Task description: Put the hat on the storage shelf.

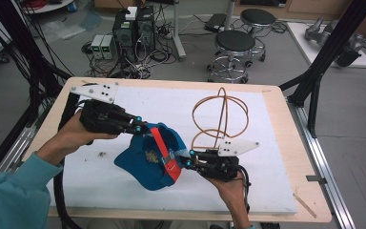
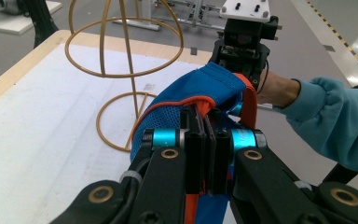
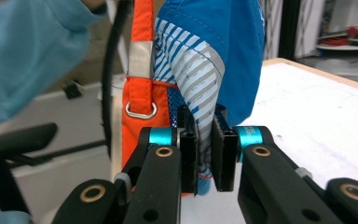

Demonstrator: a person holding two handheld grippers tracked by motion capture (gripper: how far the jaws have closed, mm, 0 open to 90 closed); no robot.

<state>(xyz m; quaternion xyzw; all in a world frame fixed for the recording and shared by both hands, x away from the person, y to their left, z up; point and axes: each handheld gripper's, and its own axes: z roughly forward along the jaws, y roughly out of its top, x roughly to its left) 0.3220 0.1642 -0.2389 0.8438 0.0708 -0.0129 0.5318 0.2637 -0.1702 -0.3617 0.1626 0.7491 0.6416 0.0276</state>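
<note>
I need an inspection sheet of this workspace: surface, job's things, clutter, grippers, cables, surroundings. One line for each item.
Surface: table with a white mat; small dark specks near the left forearm.
Job's things: blue cap with orange strap, held up between both grippers; wire stand upright behind it.
Clutter: nothing seen.
Grippers: left gripper shut on the cap's orange-edged rim; right gripper shut on the cap's striped fabric, the jaws pressing it.
Cables: black cable trails from the left gripper over the table edge; tangled leads on the floor.
Surroundings: two stools, computer boxes, black frame posts.

Matt cloth cap (image 1: 147,160) (mesh lining)
</note>
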